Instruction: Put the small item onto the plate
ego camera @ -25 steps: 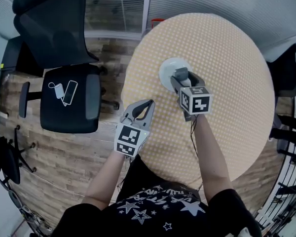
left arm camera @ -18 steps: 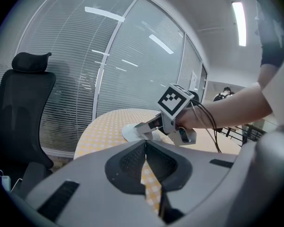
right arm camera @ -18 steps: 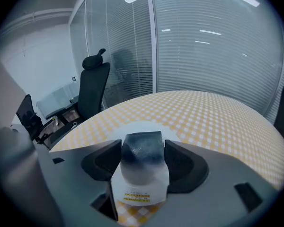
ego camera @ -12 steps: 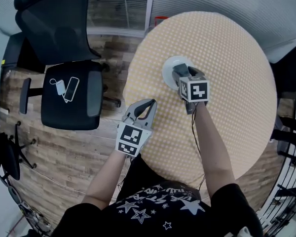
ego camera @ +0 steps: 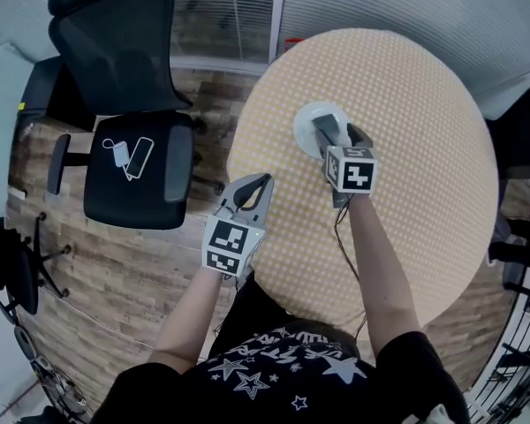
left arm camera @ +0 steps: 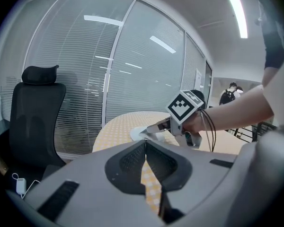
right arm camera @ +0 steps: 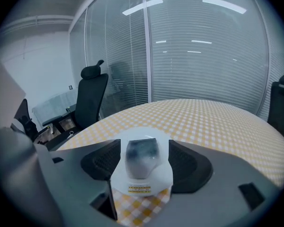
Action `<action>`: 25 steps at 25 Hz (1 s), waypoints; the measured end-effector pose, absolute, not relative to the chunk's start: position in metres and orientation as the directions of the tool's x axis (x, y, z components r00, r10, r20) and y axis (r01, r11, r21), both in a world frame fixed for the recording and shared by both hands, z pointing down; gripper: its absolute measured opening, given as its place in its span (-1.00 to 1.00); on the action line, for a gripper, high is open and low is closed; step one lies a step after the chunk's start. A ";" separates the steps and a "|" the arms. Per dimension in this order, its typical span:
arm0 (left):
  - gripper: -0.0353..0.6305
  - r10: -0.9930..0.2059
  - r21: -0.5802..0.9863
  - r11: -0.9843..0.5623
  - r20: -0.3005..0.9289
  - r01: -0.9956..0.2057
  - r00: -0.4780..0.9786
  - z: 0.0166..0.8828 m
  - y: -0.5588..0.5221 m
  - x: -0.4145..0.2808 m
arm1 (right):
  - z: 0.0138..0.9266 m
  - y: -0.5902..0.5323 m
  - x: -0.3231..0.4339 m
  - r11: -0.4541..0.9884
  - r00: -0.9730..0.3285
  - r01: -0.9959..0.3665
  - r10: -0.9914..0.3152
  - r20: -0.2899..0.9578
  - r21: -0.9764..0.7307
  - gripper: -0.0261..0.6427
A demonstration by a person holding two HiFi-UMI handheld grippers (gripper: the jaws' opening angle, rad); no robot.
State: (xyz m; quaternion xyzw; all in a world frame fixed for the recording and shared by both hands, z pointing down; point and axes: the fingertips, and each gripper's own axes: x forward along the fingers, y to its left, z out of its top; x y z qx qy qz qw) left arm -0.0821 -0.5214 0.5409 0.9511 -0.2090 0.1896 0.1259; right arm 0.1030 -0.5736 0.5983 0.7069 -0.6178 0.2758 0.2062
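A white plate [ego camera: 306, 120] sits on the round table with the yellow checked cloth [ego camera: 415, 104], left of its middle. My right gripper [ego camera: 334, 131] hangs over the plate's right part, shut on the small item [right arm camera: 141, 167], a white card packet with a clear bubble and a yellow label. The packet stands upright between the pads [right arm camera: 102, 162]. My left gripper [ego camera: 261, 184] hovers at the table's near left edge, a short way from the plate, shut and empty [left arm camera: 145, 148]. From the left gripper view the right gripper [left arm camera: 154, 128] points down at the plate [left arm camera: 136, 134].
A black office chair [ego camera: 132, 179] stands left of the table with a phone and charger [ego camera: 128, 155] on its seat. Another black chair [ego camera: 115, 34] is behind it, and one more [ego camera: 521, 131] at the right. A glass wall with blinds runs along the far side.
My right gripper has edged a little farther over the plate with the packet still in it. The left gripper has hardly moved.
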 end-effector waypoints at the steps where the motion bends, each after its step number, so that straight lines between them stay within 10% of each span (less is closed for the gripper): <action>1: -0.87 -0.356 0.156 -0.880 0.410 -0.449 0.840 0.537 -0.517 -0.083 | 0.591 -0.568 0.101 -0.149 0.075 -0.987 -0.774 0.629 -0.065 -0.04; 20: -0.87 -0.509 0.124 -0.821 0.285 -0.558 0.812 0.451 -0.365 -0.048 | 0.420 -0.374 0.086 0.137 -0.211 -0.953 -0.940 0.267 -0.269 -0.06; 25: -0.87 -0.588 0.119 -0.771 0.245 -0.626 0.771 0.433 -0.315 -0.036 | 0.408 -0.313 0.105 0.208 -0.269 -0.944 -0.935 0.230 -0.256 -0.36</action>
